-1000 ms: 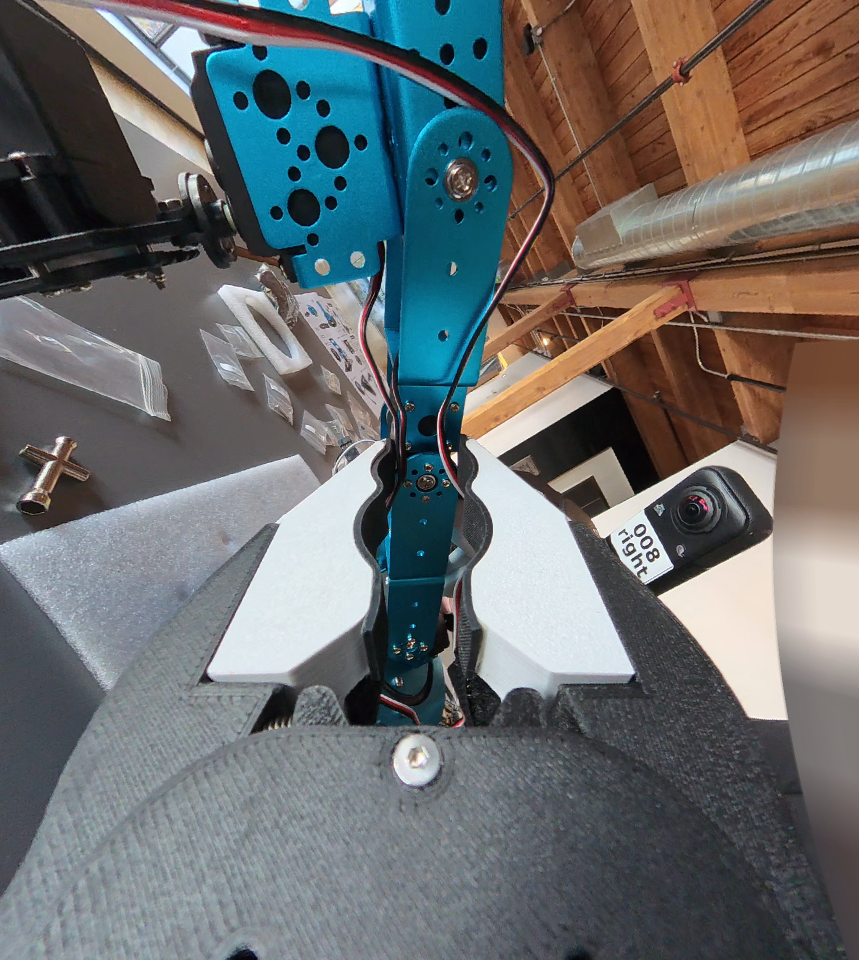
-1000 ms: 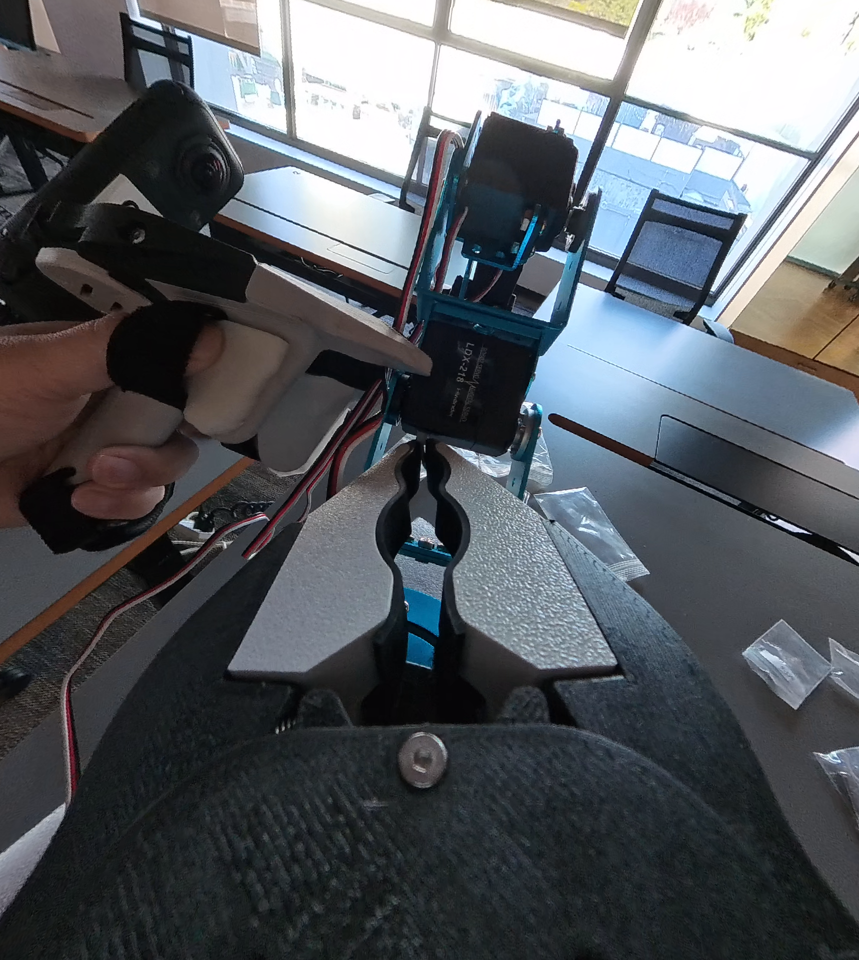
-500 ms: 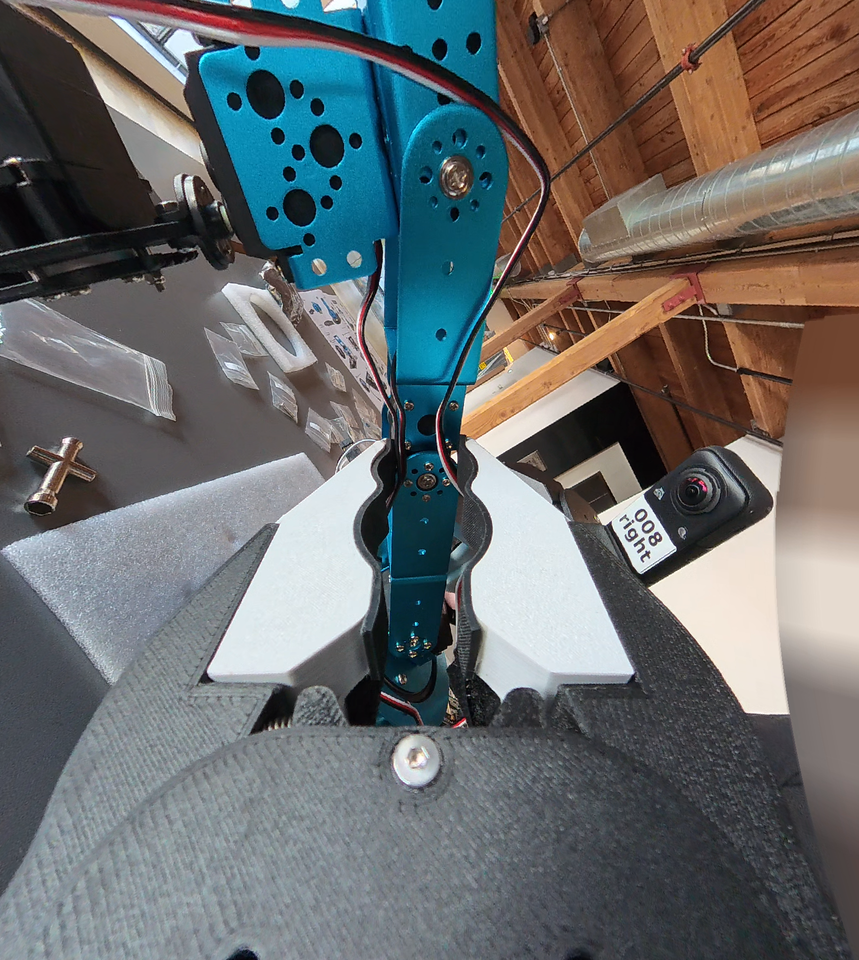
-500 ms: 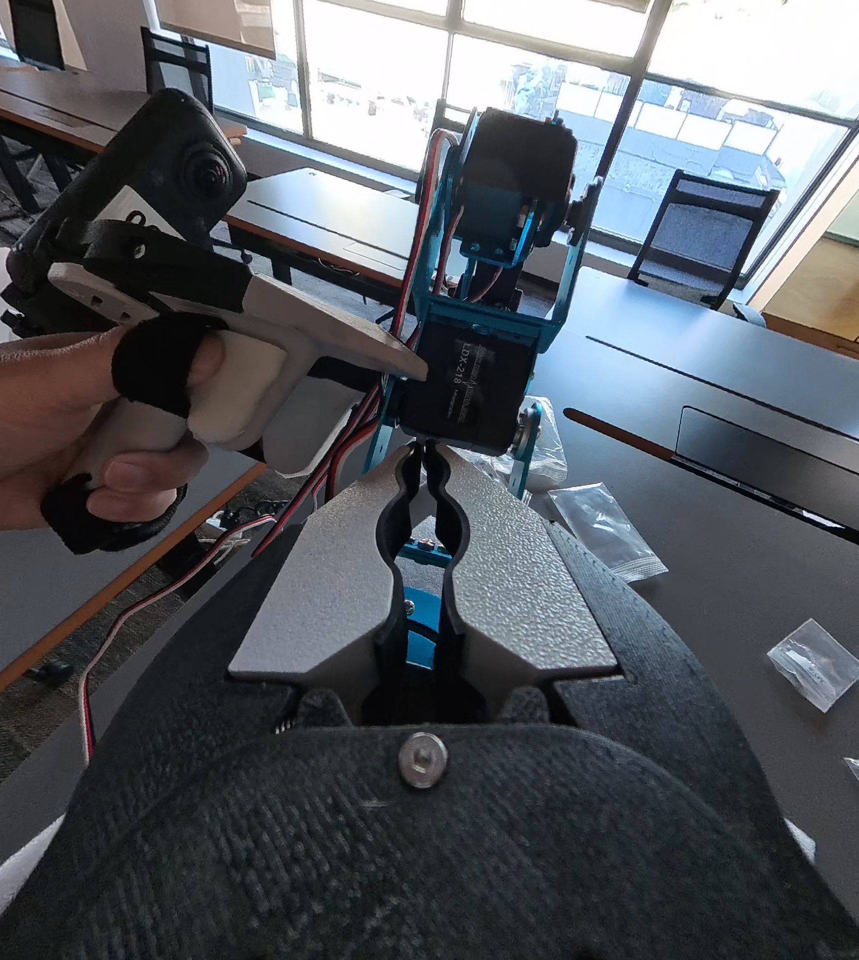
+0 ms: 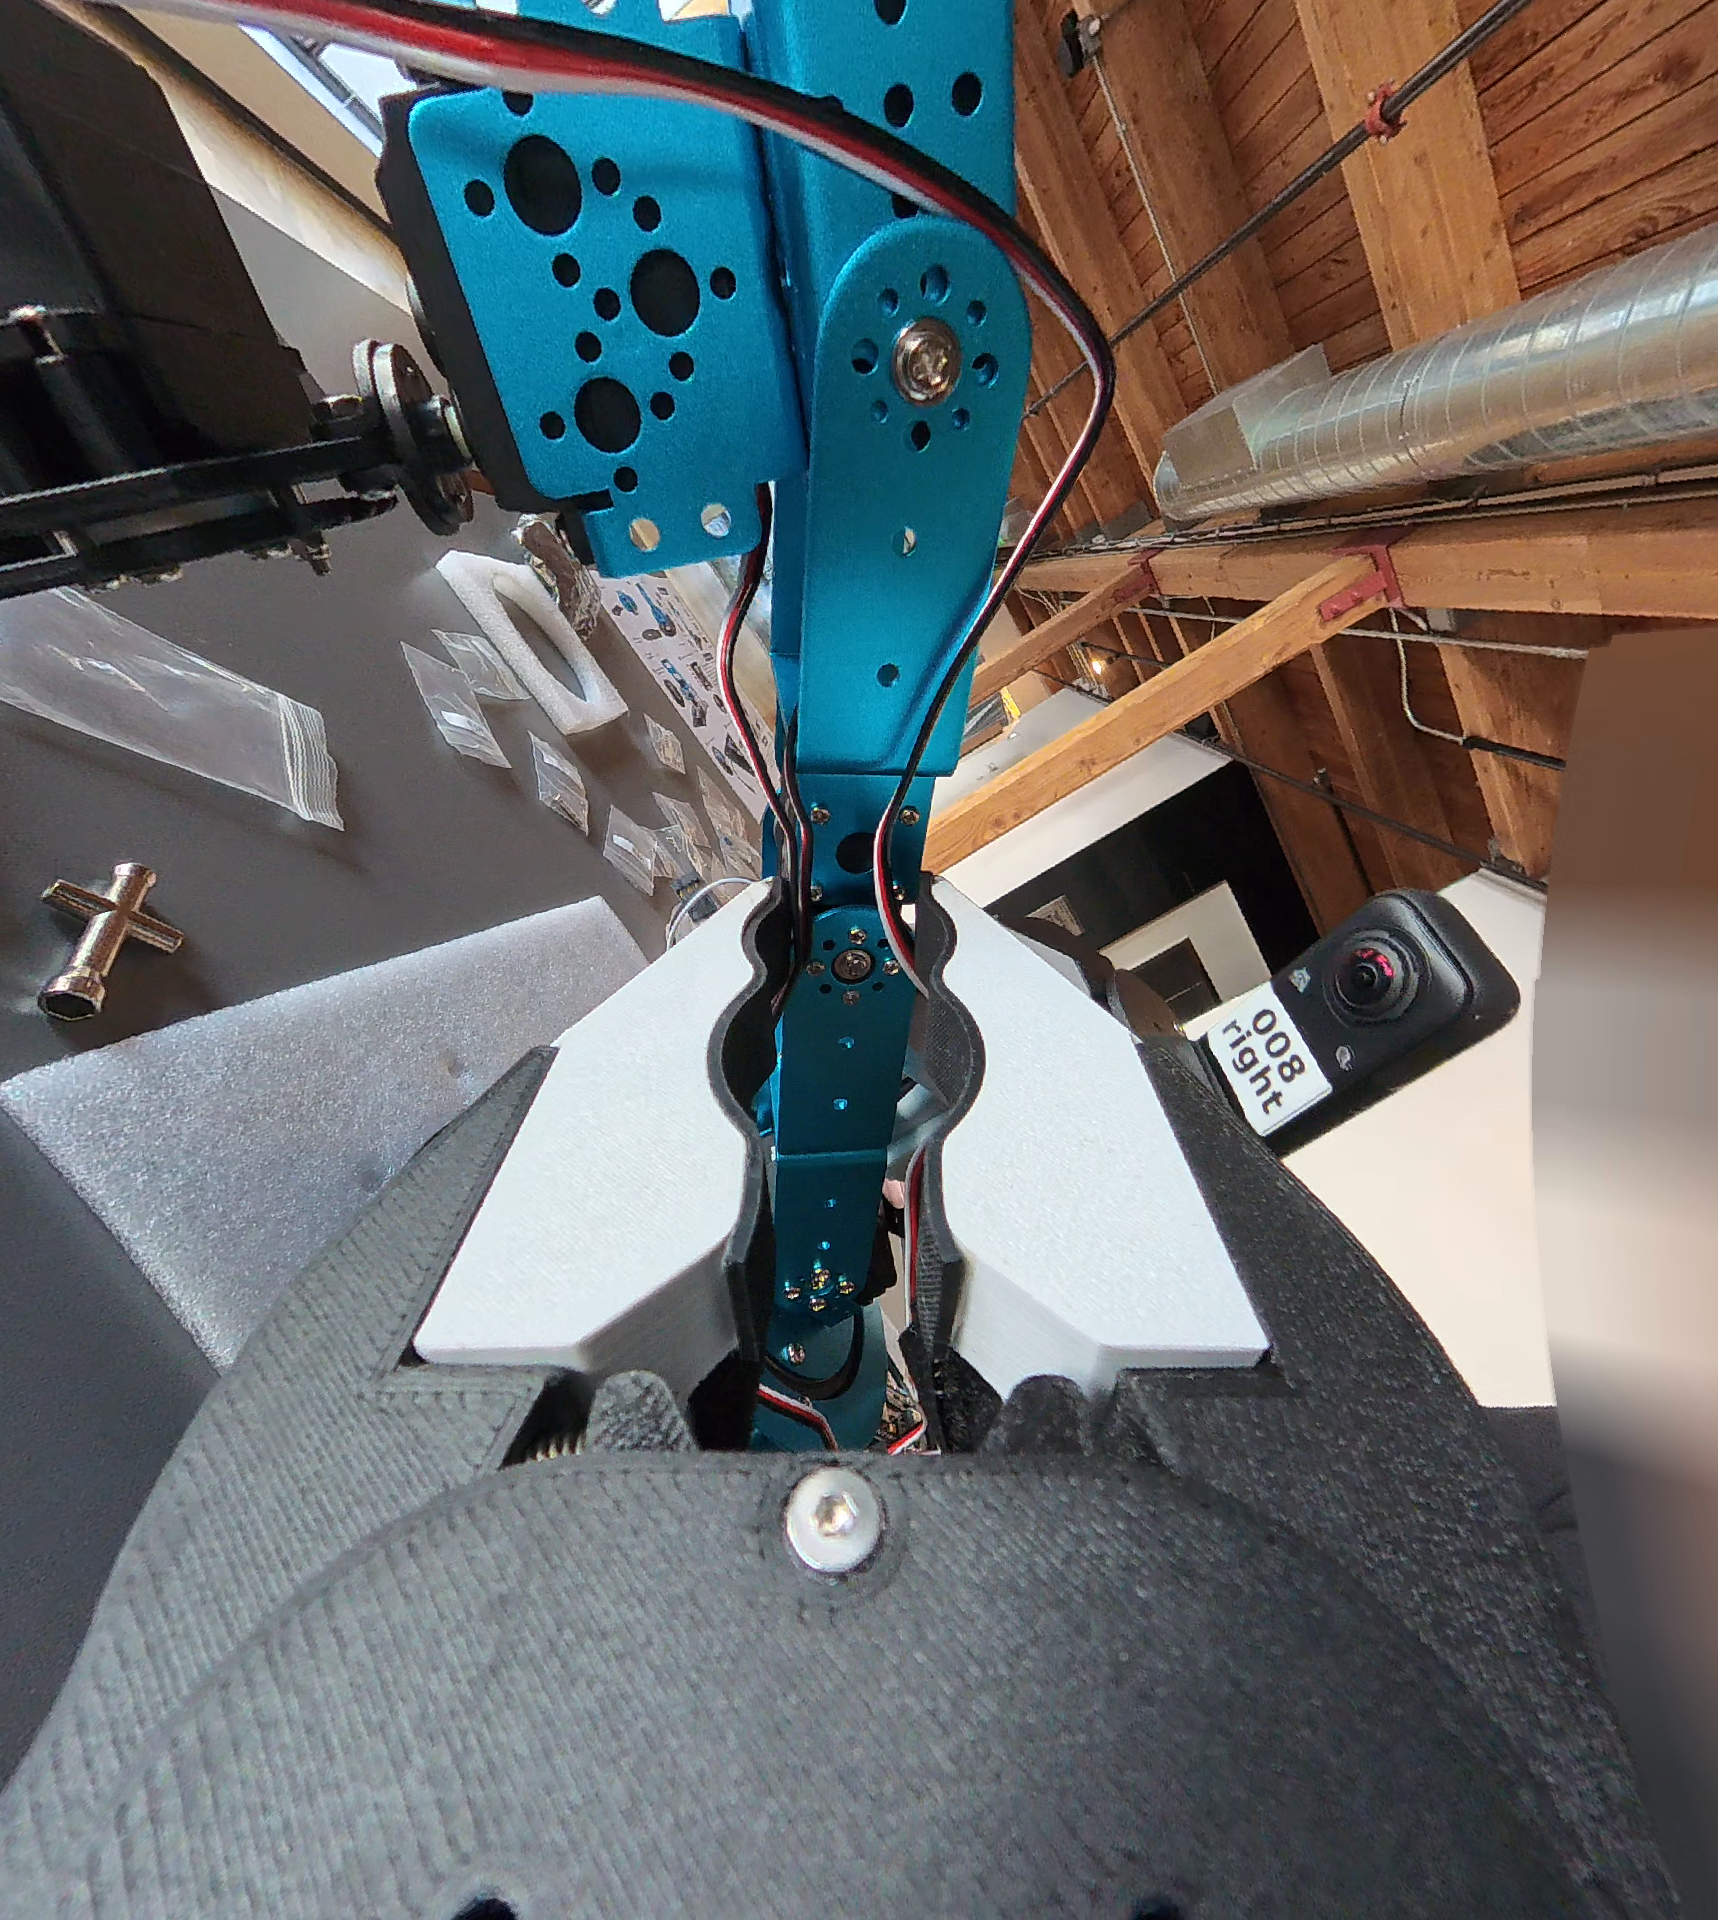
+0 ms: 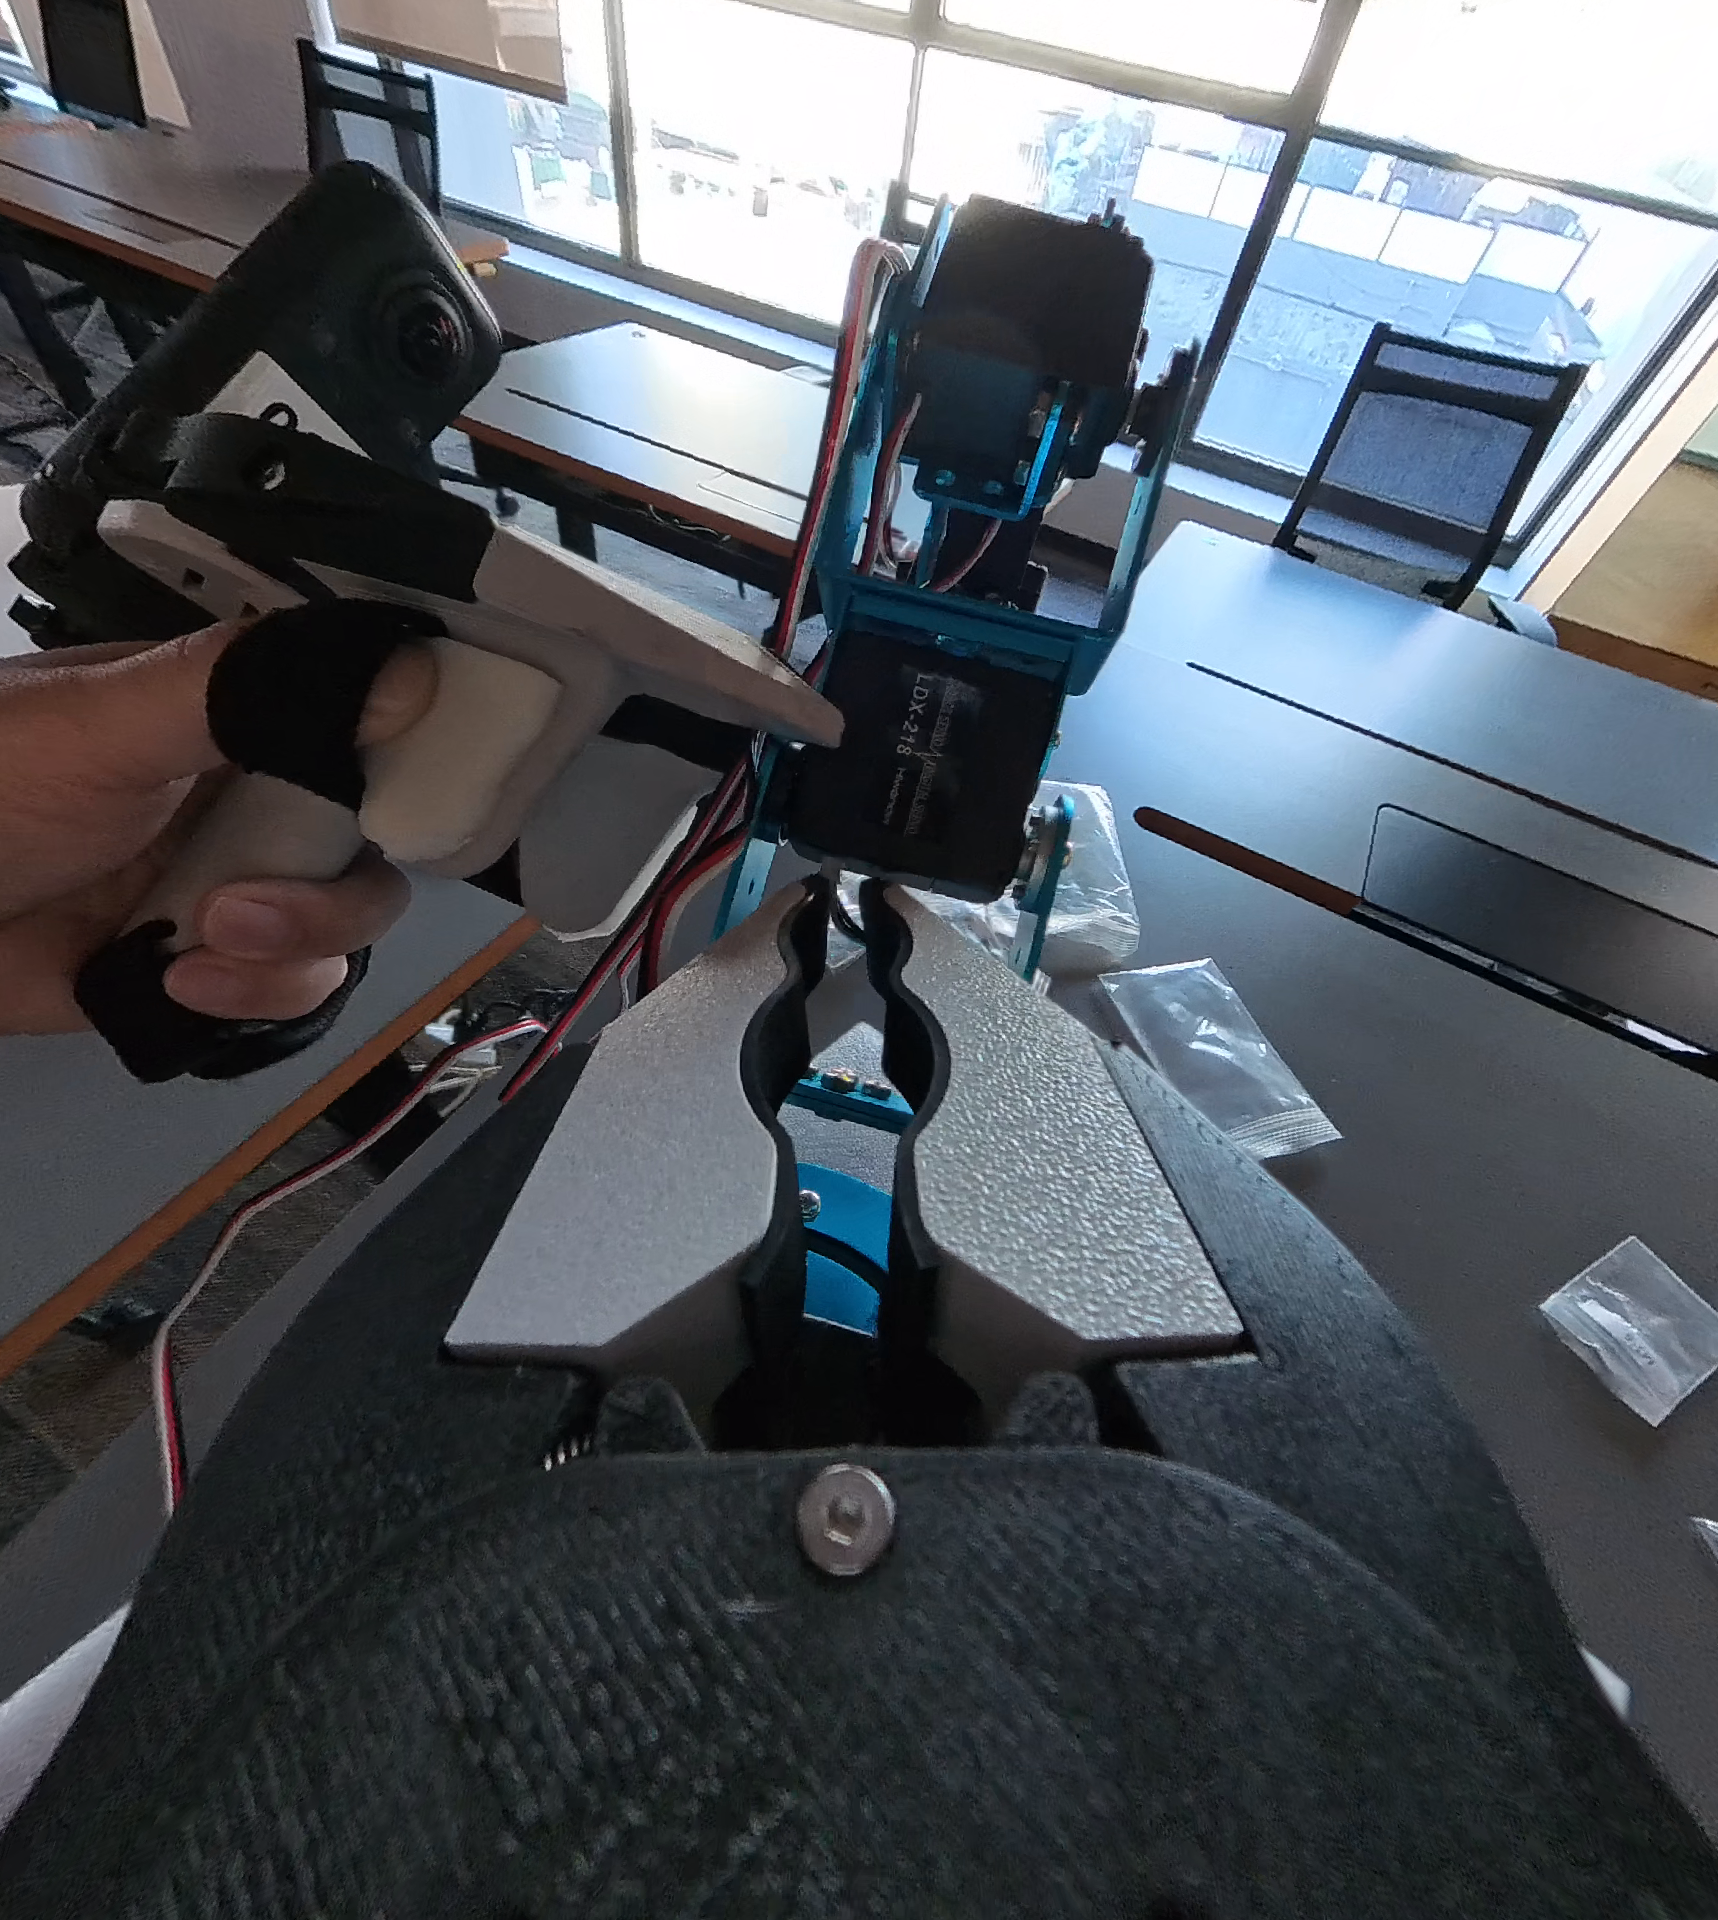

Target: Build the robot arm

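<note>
Above the dark table [image 5: 211, 1455], your left gripper [image 5: 842, 904] clamps the blue robot arm [image 5: 876, 582]; your right gripper [image 6: 842, 899] grips its base bracket [image 6: 839, 1262]. A cross wrench [image 5: 112, 938] lies beside foam [image 5: 315, 1091].

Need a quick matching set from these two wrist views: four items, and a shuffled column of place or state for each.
Items:
1. left hand-held gripper
2. cross-shaped metal wrench
3. white foam sheet
4. black camera

Place or state:
A. lies flat on the dark table, beside the clear bags
B. shut on the blue servo arm
C. on the far hand-held gripper, right of the blue servo arm
D. spread on the table just left of the white fingers

Pairs: 1-B, 2-A, 3-D, 4-C
</note>
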The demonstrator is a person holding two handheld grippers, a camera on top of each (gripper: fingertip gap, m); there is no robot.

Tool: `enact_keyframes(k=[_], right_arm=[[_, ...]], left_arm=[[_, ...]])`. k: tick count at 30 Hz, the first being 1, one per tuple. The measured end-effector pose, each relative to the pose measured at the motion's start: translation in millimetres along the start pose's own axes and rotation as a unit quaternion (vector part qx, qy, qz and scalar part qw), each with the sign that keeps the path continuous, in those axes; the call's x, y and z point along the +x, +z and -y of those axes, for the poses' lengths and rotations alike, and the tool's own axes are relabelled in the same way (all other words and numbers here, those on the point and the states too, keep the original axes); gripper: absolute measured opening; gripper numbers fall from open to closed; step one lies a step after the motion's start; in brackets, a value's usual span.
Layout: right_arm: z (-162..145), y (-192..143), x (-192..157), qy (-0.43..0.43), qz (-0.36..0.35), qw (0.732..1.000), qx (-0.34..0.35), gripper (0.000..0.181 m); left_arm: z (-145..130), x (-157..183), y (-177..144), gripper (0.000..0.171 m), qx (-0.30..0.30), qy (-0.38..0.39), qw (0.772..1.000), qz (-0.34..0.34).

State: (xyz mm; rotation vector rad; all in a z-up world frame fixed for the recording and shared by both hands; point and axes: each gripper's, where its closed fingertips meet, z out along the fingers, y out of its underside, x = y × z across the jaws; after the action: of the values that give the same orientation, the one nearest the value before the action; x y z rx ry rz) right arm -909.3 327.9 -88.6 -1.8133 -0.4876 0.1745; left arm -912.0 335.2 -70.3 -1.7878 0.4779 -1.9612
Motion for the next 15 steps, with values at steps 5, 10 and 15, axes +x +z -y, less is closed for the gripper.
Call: enact_keyframes(k=[5, 10, 15], right_arm=[[-0.7, 0.6, -2.7, 0.001, 0.010, 1.000, -0.009, 0.002], [0.4, -0.4, -2.5, 0.005, 0.006, 1.000, -0.009, 0.000], [0.6, -0.3, -2.8, 0.008, -0.003, 1.000, -0.013, 0.000]], left_arm=[[0.1, -0.1, -0.1, 0.020, 0.002, -0.002, 1.000, 0.000], [-0.3, 0.0, -0.1, 0.020, 0.001, 0.005, 1.000, 0.004], [-0.6, -0.1, -0.3, 0.020, 0.006, 0.017, 1.000, 0.012]])
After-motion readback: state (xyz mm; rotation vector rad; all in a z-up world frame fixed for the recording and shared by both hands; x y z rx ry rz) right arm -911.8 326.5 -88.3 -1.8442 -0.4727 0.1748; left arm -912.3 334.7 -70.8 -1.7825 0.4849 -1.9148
